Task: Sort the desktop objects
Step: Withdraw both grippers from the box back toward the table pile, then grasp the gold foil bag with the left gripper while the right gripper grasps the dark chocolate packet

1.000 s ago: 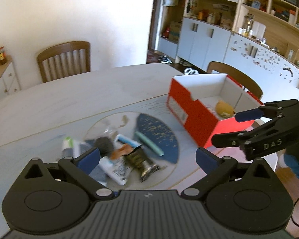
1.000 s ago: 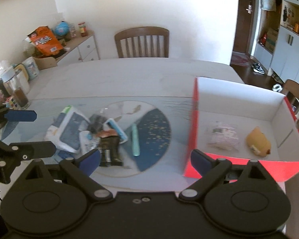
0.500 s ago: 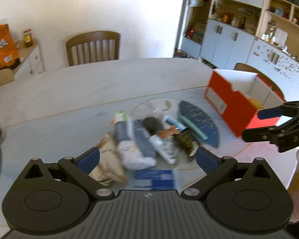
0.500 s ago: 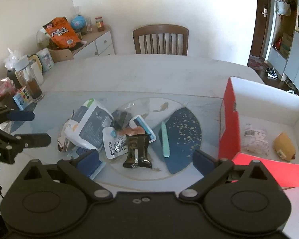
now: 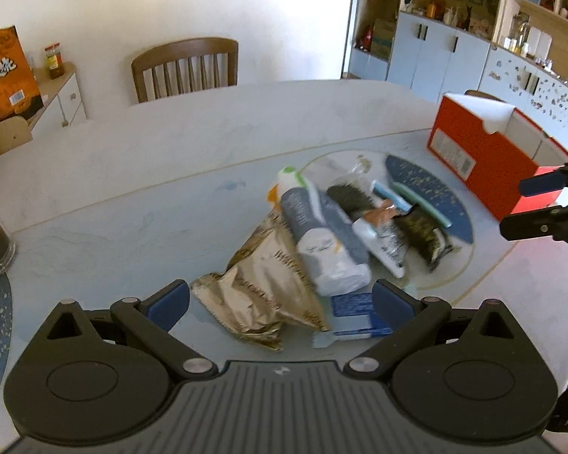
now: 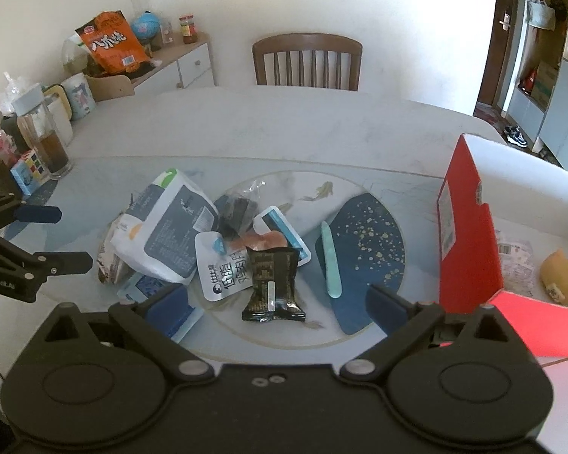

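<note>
A pile of packets lies on the table's glass turntable (image 6: 333, 333). It holds a large white-and-grey pouch (image 6: 170, 230), a black snack packet (image 6: 272, 283), a white sachet (image 6: 223, 272) and a mint green stick (image 6: 330, 261). In the left wrist view a crumpled gold bag (image 5: 261, 287) lies nearest, beside the grey pouch (image 5: 322, 238). A red box (image 6: 469, 234) at the right holds a wrapped packet (image 6: 515, 261) and a yellow item (image 6: 560, 280). My left gripper (image 5: 280, 302) is open over the gold bag. My right gripper (image 6: 276, 302) is open above the black packet.
A wooden chair (image 6: 306, 60) stands at the table's far side. A sideboard (image 6: 185, 64) at the left carries an orange bag (image 6: 111, 43) and jars. A glass bottle (image 6: 45, 136), cups and a small colourful box (image 6: 28, 170) stand at the table's left edge. Cabinets (image 5: 435, 56) line the right wall.
Both grippers have swung left, away from the red box and toward the pile. The left gripper's view now centres on the gold bag and the grey pouch. Both stay open.
</note>
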The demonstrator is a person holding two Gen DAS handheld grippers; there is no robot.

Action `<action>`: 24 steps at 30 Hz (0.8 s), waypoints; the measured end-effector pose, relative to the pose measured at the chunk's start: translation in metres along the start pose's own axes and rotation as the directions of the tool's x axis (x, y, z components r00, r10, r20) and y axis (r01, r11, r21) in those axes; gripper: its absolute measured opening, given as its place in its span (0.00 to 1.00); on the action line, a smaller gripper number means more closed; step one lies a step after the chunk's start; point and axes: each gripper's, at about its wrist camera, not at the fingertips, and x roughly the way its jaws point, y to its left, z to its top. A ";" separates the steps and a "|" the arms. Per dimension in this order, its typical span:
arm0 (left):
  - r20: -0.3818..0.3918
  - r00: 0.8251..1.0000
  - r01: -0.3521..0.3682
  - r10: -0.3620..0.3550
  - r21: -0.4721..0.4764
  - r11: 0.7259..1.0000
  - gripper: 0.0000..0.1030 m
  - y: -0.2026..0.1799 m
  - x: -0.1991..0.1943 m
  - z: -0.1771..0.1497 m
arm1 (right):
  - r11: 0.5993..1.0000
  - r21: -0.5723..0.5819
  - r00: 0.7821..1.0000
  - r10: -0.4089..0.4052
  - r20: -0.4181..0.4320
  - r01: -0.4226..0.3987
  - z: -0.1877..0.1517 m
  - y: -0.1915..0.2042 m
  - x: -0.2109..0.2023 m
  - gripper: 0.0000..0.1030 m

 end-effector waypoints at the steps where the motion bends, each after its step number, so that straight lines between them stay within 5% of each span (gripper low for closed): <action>1: -0.006 1.000 0.000 0.000 -0.004 1.000 1.00 0.002 0.003 -0.001 | 1.000 0.002 1.000 -0.002 -0.003 0.002 0.000 0.001 0.003 0.98; 17: -0.079 0.997 -0.008 0.002 -0.074 0.997 1.00 0.016 0.046 -0.010 | 0.999 -0.033 0.998 -0.035 -0.049 0.033 -0.004 0.013 0.052 0.95; 24: -0.099 0.993 0.044 -0.061 -0.166 0.985 1.00 0.027 0.047 -0.010 | 0.998 -0.045 0.997 -0.038 -0.069 0.035 -0.003 0.013 0.073 0.91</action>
